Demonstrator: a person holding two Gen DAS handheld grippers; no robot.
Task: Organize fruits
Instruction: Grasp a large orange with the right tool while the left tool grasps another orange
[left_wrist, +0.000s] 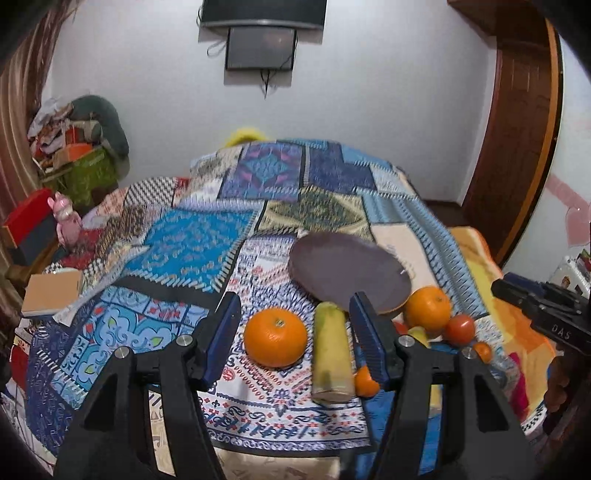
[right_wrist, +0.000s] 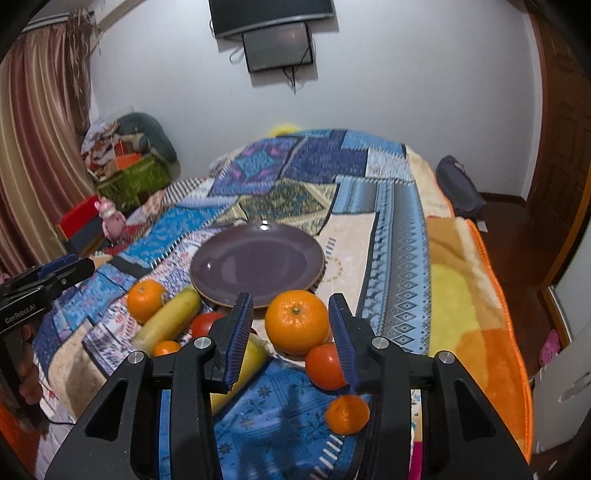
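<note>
Nothing sorted yet — the purple plate (right_wrist: 258, 262) sits bare on the bed while oranges, tomatoes and bananas lie loose beside it. Right hand-held gripper (right_wrist: 291, 325) gapes around a big orange (right_wrist: 297, 321); left hand-held gripper (left_wrist: 293, 332) open too — empty.

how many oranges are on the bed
4: a big orange between the right gripper's fingers, another big orange left of the banana, a small orange nearest the camera, and a small one below the banana. More may be hidden.
</note>
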